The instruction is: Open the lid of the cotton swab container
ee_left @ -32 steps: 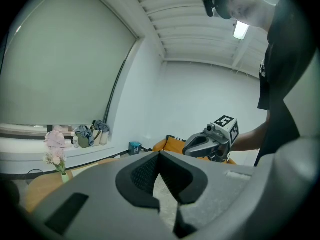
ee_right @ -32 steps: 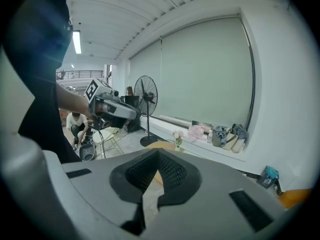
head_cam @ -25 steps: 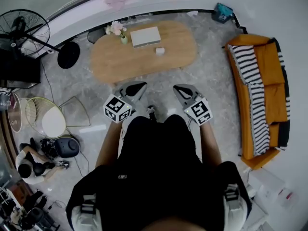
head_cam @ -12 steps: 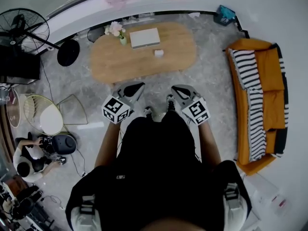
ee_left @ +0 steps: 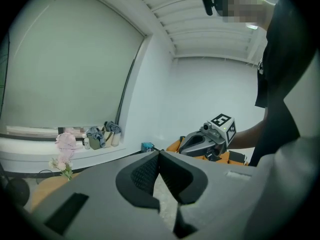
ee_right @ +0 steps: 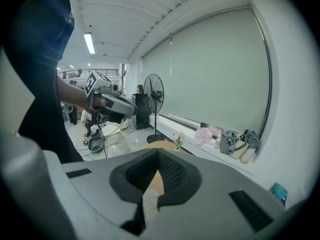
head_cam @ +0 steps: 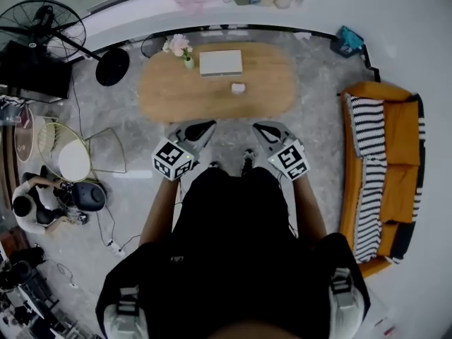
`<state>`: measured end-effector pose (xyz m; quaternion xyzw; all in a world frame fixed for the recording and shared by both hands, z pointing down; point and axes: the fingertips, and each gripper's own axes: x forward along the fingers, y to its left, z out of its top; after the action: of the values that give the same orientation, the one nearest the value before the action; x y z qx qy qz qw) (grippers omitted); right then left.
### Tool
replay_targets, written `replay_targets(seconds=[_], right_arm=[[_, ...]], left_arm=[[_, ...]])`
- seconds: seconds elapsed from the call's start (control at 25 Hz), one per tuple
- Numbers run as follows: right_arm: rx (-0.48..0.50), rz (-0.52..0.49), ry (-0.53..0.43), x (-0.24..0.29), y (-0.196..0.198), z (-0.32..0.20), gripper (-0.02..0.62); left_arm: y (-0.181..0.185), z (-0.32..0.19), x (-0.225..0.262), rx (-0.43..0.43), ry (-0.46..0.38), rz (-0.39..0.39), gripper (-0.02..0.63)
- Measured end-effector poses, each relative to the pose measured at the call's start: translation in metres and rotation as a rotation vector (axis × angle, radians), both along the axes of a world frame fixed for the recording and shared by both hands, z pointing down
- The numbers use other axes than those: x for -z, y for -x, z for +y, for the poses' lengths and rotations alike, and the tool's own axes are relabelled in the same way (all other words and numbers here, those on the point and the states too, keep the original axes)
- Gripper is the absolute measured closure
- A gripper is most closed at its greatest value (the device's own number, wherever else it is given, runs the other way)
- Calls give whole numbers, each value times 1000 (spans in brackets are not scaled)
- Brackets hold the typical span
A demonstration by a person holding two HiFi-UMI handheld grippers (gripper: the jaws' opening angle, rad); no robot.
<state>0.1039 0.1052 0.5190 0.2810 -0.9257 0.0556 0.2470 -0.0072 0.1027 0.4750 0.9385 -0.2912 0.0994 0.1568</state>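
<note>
A small white container (head_cam: 238, 87) stands on the oval wooden table (head_cam: 162, 90), right of its middle, well ahead of both grippers. Held at waist height over the floor, my left gripper (head_cam: 208, 125) and my right gripper (head_cam: 258, 128) both point toward the table. Each is shut with nothing between its jaws. In the left gripper view the left gripper (ee_left: 160, 153) has its jaws together, and the right gripper (ee_left: 210, 138) floats beyond. The right gripper view shows the right gripper (ee_right: 157, 152) with jaws closed and the table edge (ee_right: 165, 145) past them.
A flat white box (head_cam: 220, 62) and a flower vase (head_cam: 185, 54) share the table. A standing fan (head_cam: 44, 28) and a wire chair (head_cam: 67, 162) are at the left, where a person (head_cam: 28, 207) crouches. An orange sofa (head_cam: 392, 147) with a striped blanket lines the right.
The table and room have shifted in the head view as the person stepped on; the table sits more centred ahead. Both grippers kept their pose and stayed shut.
</note>
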Motion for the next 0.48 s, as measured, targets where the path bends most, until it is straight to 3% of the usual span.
replay_targets(seconds=[0.48], right_arm=[[136, 26, 28, -8, -46, -39, 601]], left_arm=[[-37, -21, -1, 165, 2, 3, 607]])
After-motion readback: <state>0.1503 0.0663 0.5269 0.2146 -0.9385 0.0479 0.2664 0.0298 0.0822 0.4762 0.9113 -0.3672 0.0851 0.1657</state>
